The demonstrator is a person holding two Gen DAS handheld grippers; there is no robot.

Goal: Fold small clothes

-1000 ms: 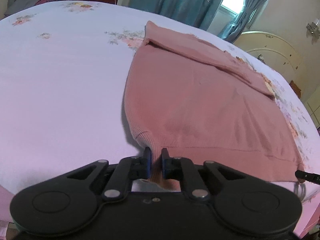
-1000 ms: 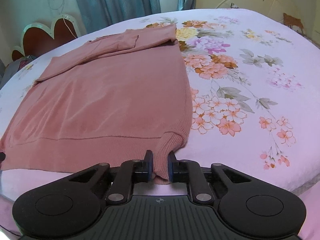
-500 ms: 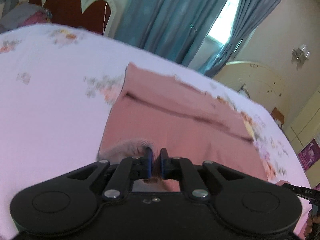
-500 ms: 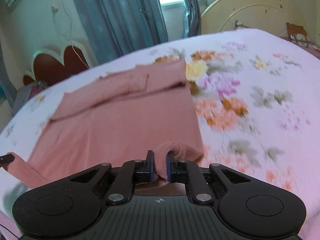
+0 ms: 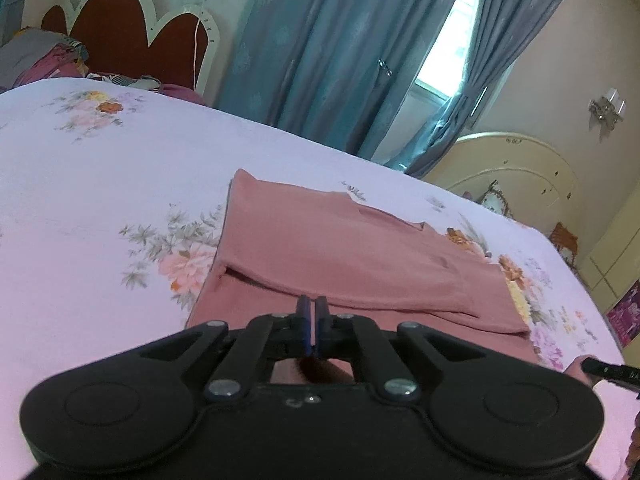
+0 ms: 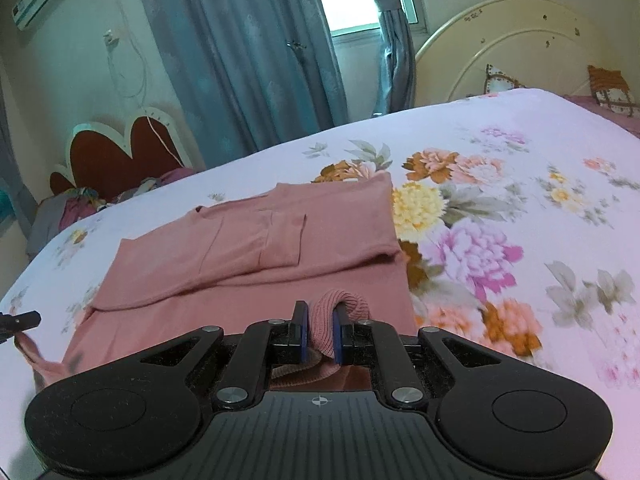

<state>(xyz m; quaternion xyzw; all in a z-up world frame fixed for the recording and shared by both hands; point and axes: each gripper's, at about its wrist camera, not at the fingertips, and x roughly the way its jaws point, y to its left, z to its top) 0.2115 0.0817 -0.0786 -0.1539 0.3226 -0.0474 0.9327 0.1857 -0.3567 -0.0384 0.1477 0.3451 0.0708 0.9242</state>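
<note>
A pink knit sweater (image 5: 340, 252) lies on the floral bed sheet with its sleeves folded across the upper body; it also shows in the right wrist view (image 6: 256, 248). My left gripper (image 5: 311, 308) is shut on the sweater's bottom hem at its left corner, lifted over the body. My right gripper (image 6: 320, 316) is shut on the ribbed hem (image 6: 344, 304) at the right corner, also lifted. Each gripper's tip shows at the other view's edge: the right one (image 5: 608, 368) and the left one (image 6: 20, 320).
The bed sheet (image 5: 100, 200) is pale with flower prints (image 6: 472, 256). A heart-shaped headboard (image 5: 128, 32) and piled bedding stand at the far left. Blue curtains (image 6: 248, 60) and a cream headboard (image 6: 520, 48) are behind the bed.
Both grippers have lifted the hem corners off the sheet and carried them forward over the sweater toward its folded sleeves. The lower half of the sweater has passed under the grippers.
</note>
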